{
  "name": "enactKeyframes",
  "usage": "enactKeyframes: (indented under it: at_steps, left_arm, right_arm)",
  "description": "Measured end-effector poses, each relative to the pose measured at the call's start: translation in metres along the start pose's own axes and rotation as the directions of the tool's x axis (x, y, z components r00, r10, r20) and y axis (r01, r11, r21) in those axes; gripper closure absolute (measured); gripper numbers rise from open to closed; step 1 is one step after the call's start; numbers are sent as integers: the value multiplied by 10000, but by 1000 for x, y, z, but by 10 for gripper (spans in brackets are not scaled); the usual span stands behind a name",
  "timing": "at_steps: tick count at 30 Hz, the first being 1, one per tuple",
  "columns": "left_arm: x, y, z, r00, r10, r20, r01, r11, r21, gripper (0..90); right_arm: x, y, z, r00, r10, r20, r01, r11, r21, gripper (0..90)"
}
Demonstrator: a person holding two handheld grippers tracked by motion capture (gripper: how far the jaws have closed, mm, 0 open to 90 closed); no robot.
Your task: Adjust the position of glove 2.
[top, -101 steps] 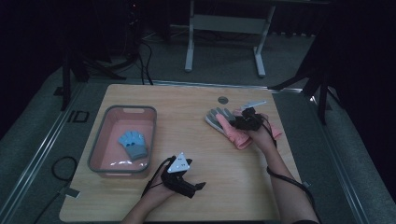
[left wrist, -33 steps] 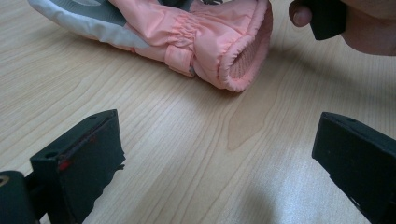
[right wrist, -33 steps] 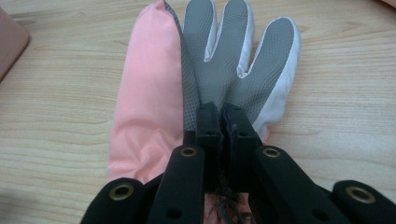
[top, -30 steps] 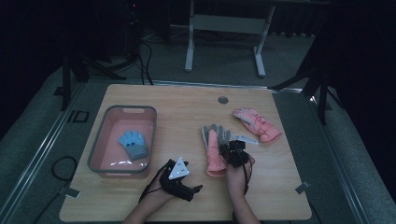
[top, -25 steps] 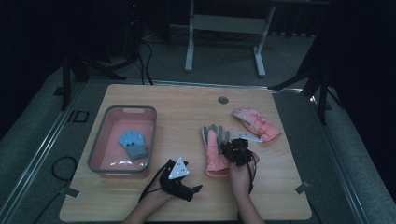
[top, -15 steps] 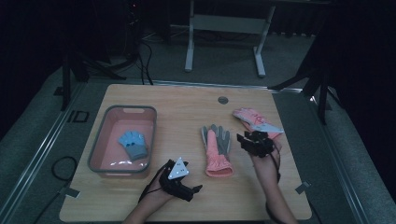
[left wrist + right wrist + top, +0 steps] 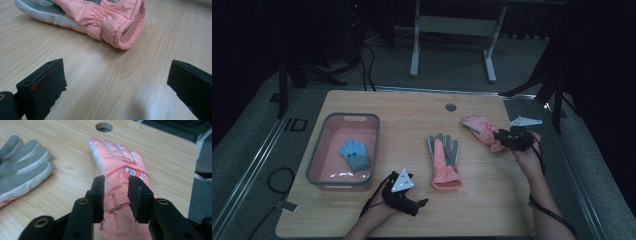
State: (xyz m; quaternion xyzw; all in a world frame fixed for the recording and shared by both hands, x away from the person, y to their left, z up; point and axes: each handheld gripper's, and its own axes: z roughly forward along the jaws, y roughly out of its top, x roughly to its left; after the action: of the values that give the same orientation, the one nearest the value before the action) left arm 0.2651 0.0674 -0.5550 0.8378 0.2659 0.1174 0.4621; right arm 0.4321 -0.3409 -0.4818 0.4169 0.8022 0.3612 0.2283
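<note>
— Where's the right gripper (image 7: 508,138)?
— Jaws part-closed astride the pink ski glove (image 7: 120,172), not yet pinching; glove stretches toward twelve o'clock.
— The left gripper (image 7: 418,204)?
— Jaws spread wide, empty; second pink glove (image 7: 110,20) at twelve o'clock.

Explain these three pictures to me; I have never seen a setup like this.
There is no robot here. A person sits at a wooden table and holds a two-jaw tool in each hand. The high view looks down from above. Each of the other two pictures comes from a camera riding on one tool, looking along its black jaws.

On the table stands a grey bin with a blue glove inside. At the centre a pink glove lies on a grey glove. A second pink glove lies farther right.

The left tool rests near the front edge, jaws wide apart, holding nothing. The right tool has its jaws on either side of the second pink glove, with a gap between them; whether they grip is unclear.
</note>
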Motion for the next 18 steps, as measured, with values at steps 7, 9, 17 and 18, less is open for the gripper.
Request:
enactKeyframes:
  at_steps: [7, 9, 17, 18]
  left_arm:
    - [-1, -3, -4, 9998, -27, -185, 27, 10000, -27, 19]
    - [0, -4, -4, 9998, -95, -190, 94, 10000, -30, 19]
    - [-1, -6, -4, 9997, -58, -242, 57, 10000, -40, 19]
    - [-1, -6, -4, 9997, -40, -242, 39, 10000, -44, 19]
  right_arm:
    - [-19, 10, 26, 9988, -491, -30, 492, 9974, 529, 645]
    - [-24, 12, 34, 9982, -563, -197, 574, 9965, 611, 644]
    - [-35, 11, 59, 9954, -703, -657, 769, 9917, 1032, 633]
    - [-36, 9, 63, 9949, -642, -773, 726, 9912, 1111, 622]
